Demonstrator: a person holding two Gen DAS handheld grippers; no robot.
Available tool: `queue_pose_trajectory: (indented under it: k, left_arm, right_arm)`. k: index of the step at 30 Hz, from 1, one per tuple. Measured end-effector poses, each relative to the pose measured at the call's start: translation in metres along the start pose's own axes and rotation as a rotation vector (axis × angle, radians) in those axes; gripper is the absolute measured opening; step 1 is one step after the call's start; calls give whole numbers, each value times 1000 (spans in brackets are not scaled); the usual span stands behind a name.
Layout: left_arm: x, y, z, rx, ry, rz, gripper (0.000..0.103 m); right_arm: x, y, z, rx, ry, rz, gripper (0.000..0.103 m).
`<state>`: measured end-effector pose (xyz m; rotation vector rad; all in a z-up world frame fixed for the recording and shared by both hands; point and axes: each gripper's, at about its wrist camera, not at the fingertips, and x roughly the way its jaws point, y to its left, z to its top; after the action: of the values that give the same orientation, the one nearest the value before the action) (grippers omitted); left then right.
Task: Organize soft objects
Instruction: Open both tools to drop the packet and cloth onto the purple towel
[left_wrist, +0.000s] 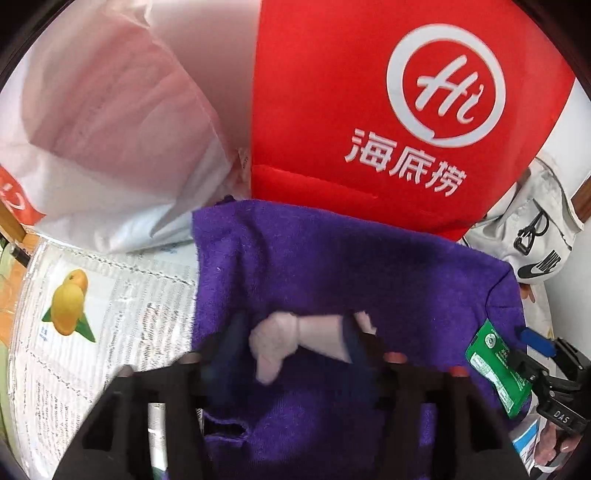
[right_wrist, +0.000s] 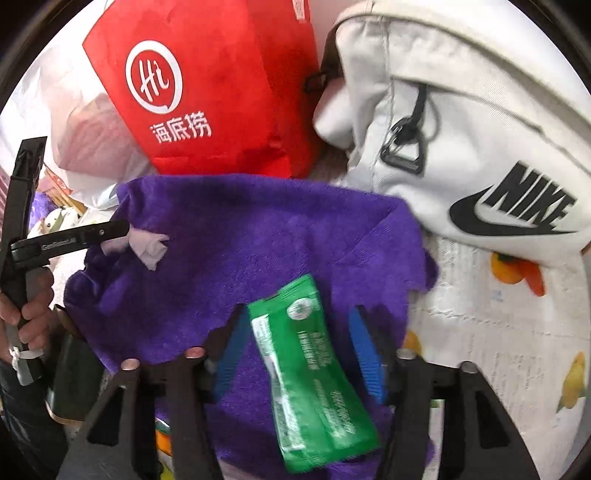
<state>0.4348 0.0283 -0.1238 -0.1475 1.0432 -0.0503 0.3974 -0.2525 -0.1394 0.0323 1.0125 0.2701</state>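
**Both grippers working over the purple towel**

The left gripper is sitting at the lower centre of the left wrist view, its fingers clenched on a crumpled white tissue that is bunching out between them. In the right wrist view the same tissue is showing at centre left, at the tip of the left gripper, right at the left edge of the towel.

The right gripper is sitting at the lower centre of its own view with its blue fingers spread apart; a green packet is lying tilted between them, but whether they are touching it I cannot tell. In the left wrist view the packet is showing at lower right, at the towel's right edge.

The purple towel is lying spread under both grippers, covering part of the printed fruit-pattern table.

A red bag with a white logo is standing behind the towel in the upper frame. A white backpack is filling the upper right of the right wrist view, and a white plastic bag is sitting at the upper left of the left wrist view.
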Motion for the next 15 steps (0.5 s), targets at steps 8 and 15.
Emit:
queue_pose_trajectory:
  k: [8,15]
  left_arm:
    - [-44,3,-13,5,-52,26,63]
    - [-95,0,-46,48,-132,19,63]
  right_arm:
    - [-40,6,-13,14,-89,-14,70]
    - [-91,30,-48,-5,-167,-15,70]
